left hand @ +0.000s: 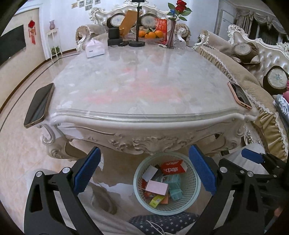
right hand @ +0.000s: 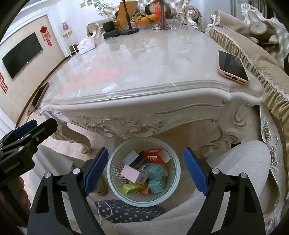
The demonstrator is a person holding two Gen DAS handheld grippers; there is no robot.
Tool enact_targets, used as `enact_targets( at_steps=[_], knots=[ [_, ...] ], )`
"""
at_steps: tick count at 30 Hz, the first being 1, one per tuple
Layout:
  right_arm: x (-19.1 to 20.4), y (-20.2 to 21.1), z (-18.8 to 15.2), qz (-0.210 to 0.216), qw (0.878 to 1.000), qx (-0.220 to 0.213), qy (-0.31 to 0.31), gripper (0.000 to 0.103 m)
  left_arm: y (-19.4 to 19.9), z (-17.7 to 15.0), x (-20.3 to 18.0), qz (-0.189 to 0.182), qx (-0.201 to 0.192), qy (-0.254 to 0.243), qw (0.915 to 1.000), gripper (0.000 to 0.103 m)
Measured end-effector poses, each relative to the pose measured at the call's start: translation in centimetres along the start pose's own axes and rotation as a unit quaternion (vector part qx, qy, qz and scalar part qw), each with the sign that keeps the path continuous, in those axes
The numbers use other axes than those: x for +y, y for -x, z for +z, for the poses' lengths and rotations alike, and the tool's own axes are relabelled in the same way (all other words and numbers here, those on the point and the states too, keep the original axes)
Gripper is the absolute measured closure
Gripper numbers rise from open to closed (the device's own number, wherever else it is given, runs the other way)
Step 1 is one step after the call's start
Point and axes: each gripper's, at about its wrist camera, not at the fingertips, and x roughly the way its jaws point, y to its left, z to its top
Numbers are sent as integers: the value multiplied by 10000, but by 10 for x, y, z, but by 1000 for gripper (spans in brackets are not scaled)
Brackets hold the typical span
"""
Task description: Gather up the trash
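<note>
the left gripper (left hand: 144,170) is wide open and holds nothing. the right gripper (right hand: 145,169) is wide open too, with nothing between its blue pads (right hand: 96,170). both hang above a round pale green basket (left hand: 194,182) that sits on the floor, right in front of the big white table (left hand: 137,90).

the basket has lots of small boxes in it, all piled up and tilted. a red box (left hand: 173,167) with white letters lies at the far side. a pink box (left hand: 156,187) lies on top near the middle. light green boxes (left hand: 174,184) sit beside it on the right. a yellow-green box (left hand: 156,201) and an orange one (left hand: 165,199) are at the near side. a white box (left hand: 149,172) leans at the back left.

on the table a dark phone (left hand: 38,105) sticks out over the left edge, and a pink phone (left hand: 240,94) lies by the right edge. far back there is a white tissue box (left hand: 94,48), some oranges (left hand: 150,34) and a vase with red roses (left hand: 178,10).
</note>
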Motion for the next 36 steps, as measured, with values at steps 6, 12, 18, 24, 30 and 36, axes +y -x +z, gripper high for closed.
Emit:
enact_targets(
  at_steps=[6,12,18,24,30,36],
  knots=[
    [0,3,-3,-14,10000,-30,-37,22,3,-2,-5,14,-46,-85,10000,8],
    [-3,-4,-3,17,9999,72,-90,22,0,-2,-6,46,11,-111,9999,8],
    [-1,-4,-3,20,9999,82,-67,22,-4,-3,-5,73,66,-85,9999,8],
    [-2,0,-4,-8,10000,8,-79,22,-3,-3,-5,40,-20,-149,9999,8],
    [-6,-4,-4,-15,9999,66,-115,22,-4,-3,-8,134,-28,-251,9996,8],
    [-5,-5,-4,-23,9999,70,-106,22,-2,-8,-15,346,-134,-521,9980,8]
  ],
)
